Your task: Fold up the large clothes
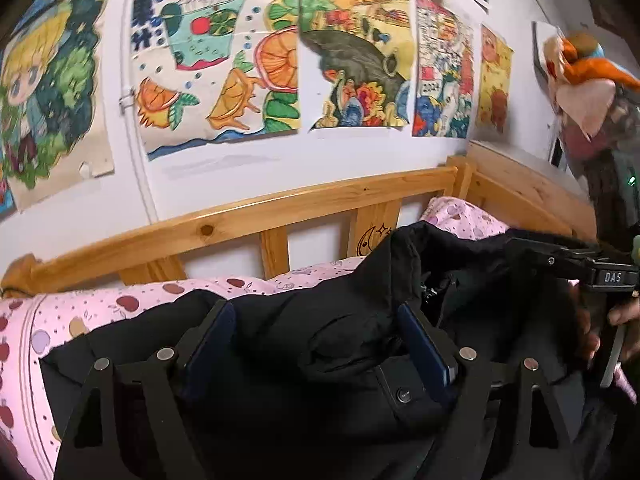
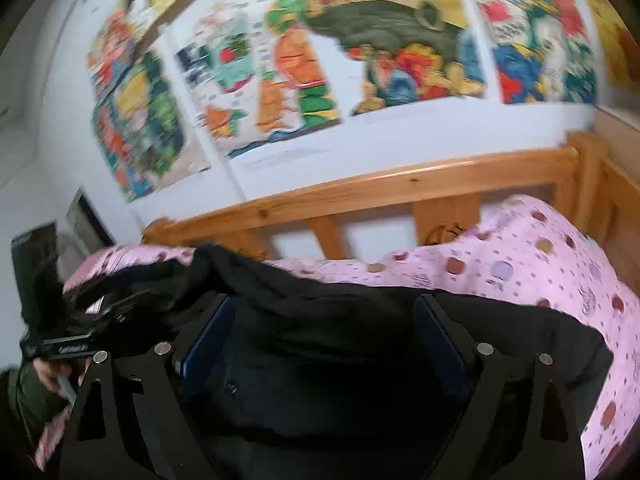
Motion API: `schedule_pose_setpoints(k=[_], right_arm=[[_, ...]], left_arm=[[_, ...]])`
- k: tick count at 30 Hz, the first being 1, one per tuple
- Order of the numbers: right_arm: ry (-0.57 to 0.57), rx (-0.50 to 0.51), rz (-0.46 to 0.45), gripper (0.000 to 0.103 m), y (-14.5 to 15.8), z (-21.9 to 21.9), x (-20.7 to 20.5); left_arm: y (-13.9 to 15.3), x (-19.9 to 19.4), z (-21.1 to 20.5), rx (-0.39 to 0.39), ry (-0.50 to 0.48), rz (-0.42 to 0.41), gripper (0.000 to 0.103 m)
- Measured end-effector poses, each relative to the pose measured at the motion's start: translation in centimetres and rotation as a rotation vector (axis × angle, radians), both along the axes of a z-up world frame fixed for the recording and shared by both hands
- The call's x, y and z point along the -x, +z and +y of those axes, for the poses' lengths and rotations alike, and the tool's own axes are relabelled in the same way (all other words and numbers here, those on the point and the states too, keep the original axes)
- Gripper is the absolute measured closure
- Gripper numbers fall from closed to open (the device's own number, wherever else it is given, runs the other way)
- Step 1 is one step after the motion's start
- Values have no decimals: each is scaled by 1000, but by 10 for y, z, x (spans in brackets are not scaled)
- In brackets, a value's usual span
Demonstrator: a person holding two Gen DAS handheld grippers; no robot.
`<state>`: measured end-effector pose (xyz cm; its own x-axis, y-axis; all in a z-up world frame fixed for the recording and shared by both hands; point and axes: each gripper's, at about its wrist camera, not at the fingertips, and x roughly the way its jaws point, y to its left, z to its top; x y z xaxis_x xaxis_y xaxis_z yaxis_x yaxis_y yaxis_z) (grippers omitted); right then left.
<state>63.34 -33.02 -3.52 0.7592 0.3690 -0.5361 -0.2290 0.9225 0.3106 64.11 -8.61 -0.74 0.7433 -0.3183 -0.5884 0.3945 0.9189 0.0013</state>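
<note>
A large black padded jacket (image 1: 320, 344) lies on a pink spotted bedsheet (image 1: 120, 300). My left gripper (image 1: 316, 320) is open, its blue-padded fingers (image 1: 424, 344) wide apart over a bunched fold of the jacket. My right gripper (image 2: 324, 320) is open too, low over the jacket (image 2: 340, 340), with black cloth between its fingers (image 2: 440, 336). The right gripper's body shows at the right edge of the left wrist view (image 1: 600, 276). The left gripper's body shows at the left of the right wrist view (image 2: 80, 336). The right wrist view is motion-blurred.
A wooden bed rail (image 1: 280, 208) runs along the far side of the bed and turns a corner at the right (image 1: 520, 192). Above it the white wall carries several coloured drawings (image 1: 216, 68). The pink sheet (image 2: 540, 264) spreads right of the jacket.
</note>
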Motion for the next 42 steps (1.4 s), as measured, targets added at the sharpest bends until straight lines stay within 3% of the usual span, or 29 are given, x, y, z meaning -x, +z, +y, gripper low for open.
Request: schedule_pose_setpoints(k=[1, 2, 3, 4, 6, 9, 12, 17, 19, 22, 26, 31, 33, 36, 39, 42], right_arm=[[12, 33, -22, 15, 4, 4, 2], [22, 82, -44, 15, 6, 10, 4], [21, 111, -49, 15, 8, 13, 4], [8, 128, -45, 18, 10, 14, 3], [0, 123, -17, 65, 10, 14, -3], [-44, 146, 1, 88, 9, 9, -2], [-18, 150, 34, 91, 5, 2, 6], [35, 178, 127, 91, -15, 5, 8], [41, 189, 195, 91, -38, 8, 5], [27, 189, 232, 91, -65, 13, 5], [5, 174, 240, 91, -81, 13, 4], [-26, 181, 176, 90, -74, 13, 19], [-42, 171, 139, 87, -53, 10, 30], [-79, 97, 114, 84, -24, -2, 41], [-110, 31, 86, 84, -1, -10, 38], [-126, 23, 36, 83, 16, -4, 20]], left_arm=[[0, 0, -1, -3, -8, 1, 28], [-1, 0, -2, -2, -14, 9, 44], [-2, -2, -3, -5, -12, 32, 54], [-3, -3, -4, -14, 0, 48, 56], [-5, -6, -4, -23, 8, 87, 75], [-5, -9, -3, -40, 22, 134, 84], [-9, -8, 2, -59, 16, 187, 86], [-40, -1, 2, -110, 13, 255, 87], [-57, 3, 2, -117, 12, 265, 87], [-78, 4, 1, -116, 29, 269, 86], [-90, 4, 2, -83, 60, 246, 84], [-62, 20, 14, -17, 40, 195, 78], [-45, 29, 23, 64, 25, 203, 57], [-16, 41, 40, 205, 30, 151, 38], [5, 38, 45, 288, 52, 90, 31], [14, 14, 32, 282, 93, 89, 31]])
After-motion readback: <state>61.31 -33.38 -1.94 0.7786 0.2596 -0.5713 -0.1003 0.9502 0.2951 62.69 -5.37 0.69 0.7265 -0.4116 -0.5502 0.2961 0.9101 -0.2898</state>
